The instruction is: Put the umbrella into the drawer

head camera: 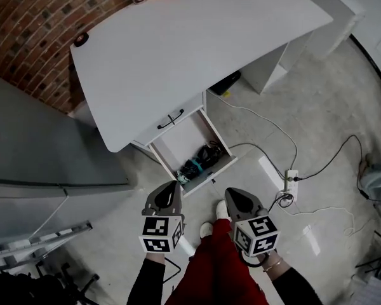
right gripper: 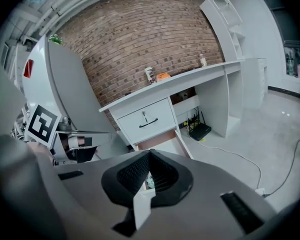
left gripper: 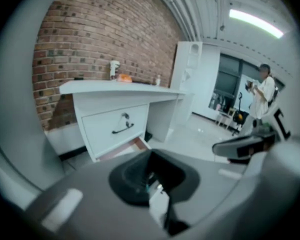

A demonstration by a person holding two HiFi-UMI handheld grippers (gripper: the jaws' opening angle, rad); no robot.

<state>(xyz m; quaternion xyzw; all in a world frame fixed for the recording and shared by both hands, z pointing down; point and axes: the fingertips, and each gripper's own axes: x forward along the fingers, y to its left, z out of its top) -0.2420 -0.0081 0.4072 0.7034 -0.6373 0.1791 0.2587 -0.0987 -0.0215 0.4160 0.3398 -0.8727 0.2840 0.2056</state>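
The folded black umbrella (head camera: pixel 200 161) with a teal band lies inside the open lower drawer (head camera: pixel 171 146) of the white desk (head camera: pixel 190 49). Both grippers hang in the air on the near side of the drawer, above the person's red-clad legs, apart from the umbrella. My left gripper (head camera: pixel 173 186) is shut with nothing in it, and my right gripper (head camera: pixel 231 194) is shut and empty too. In the left gripper view the left gripper (left gripper: pixel 151 156) points at the drawer (left gripper: pixel 135 146). In the right gripper view the right gripper (right gripper: pixel 149 155) faces the same drawer (right gripper: pixel 162 140).
Above the open drawer is a shut drawer with a black handle (head camera: pixel 170 119). A grey cabinet (head camera: pixel 38 151) stands at the left. Cables and a power strip (head camera: pixel 291 180) lie on the floor at the right. A person (left gripper: pixel 262 96) stands far off. A router (right gripper: pixel 200 130) sits under the desk.
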